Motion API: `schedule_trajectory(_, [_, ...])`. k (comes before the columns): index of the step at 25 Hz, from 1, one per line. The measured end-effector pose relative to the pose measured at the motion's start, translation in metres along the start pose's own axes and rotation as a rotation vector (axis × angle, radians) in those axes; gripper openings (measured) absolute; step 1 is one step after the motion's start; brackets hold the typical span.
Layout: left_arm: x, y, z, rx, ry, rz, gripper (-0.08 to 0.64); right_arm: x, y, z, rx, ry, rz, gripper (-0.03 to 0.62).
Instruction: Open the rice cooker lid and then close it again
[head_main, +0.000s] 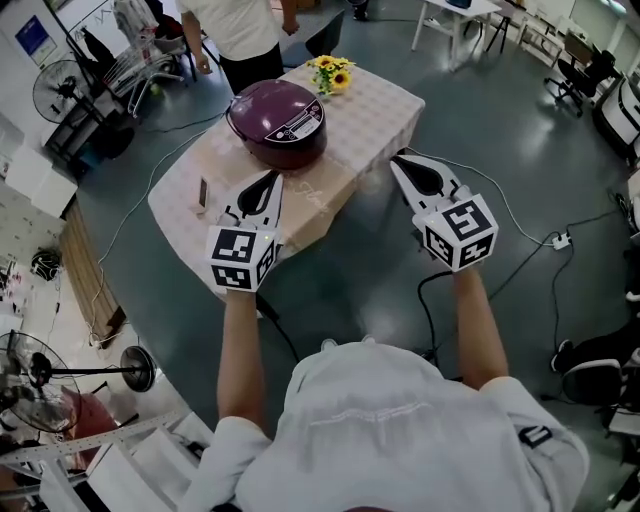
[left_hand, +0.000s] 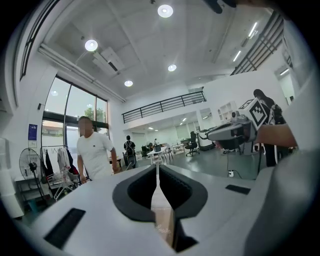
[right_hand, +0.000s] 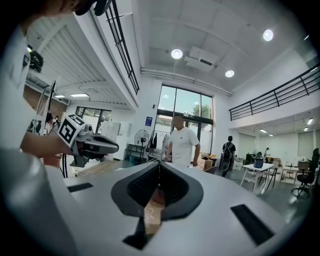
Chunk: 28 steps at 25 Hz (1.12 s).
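Observation:
A dark purple rice cooker (head_main: 278, 123) with its lid down sits on a table (head_main: 375, 115) covered by a checked cloth, seen in the head view. My left gripper (head_main: 273, 178) hangs just in front of the cooker, near the table's front edge, jaws shut on nothing. My right gripper (head_main: 399, 160) is held to the right, beside the table's right corner, also shut and empty. In the left gripper view the shut jaws (left_hand: 157, 167) point level across the room; the cooker is hidden there. The right gripper view shows its shut jaws (right_hand: 159, 165) and the left gripper (right_hand: 90, 145).
A small vase of yellow flowers (head_main: 333, 73) stands at the table's far side. A person in a white shirt (head_main: 235, 30) stands behind the table. A small upright object (head_main: 203, 193) is at the table's left end. Cables (head_main: 545, 245) cross the floor at right; fans (head_main: 60, 90) stand left.

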<state>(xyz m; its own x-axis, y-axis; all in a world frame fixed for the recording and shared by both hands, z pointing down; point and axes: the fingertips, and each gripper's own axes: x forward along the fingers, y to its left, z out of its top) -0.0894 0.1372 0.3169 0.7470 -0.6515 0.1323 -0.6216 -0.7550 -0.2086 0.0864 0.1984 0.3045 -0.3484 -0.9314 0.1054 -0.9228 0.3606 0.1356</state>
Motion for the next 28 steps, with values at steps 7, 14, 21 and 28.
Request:
schedule_trajectory(7, [0.010,-0.010,0.000,0.011,0.009,0.008,0.156,0.004,-0.009,-0.012,-0.017,0.029,0.025,0.165])
schedule_trajectory(14, [0.013,-0.024,-0.002,0.008,0.018,0.021,0.183,-0.001,-0.016,-0.022,-0.032,0.042,0.064,0.224])
schedule_trajectory(21, [0.011,-0.037,-0.020,-0.009,0.082,0.050,0.181,-0.011,-0.025,-0.041,-0.019,0.057,0.069,0.221])
schedule_trajectory(28, [0.017,-0.038,-0.027,-0.027,0.106,0.066,0.181,-0.007,-0.036,-0.052,-0.003,0.061,0.076,0.219])
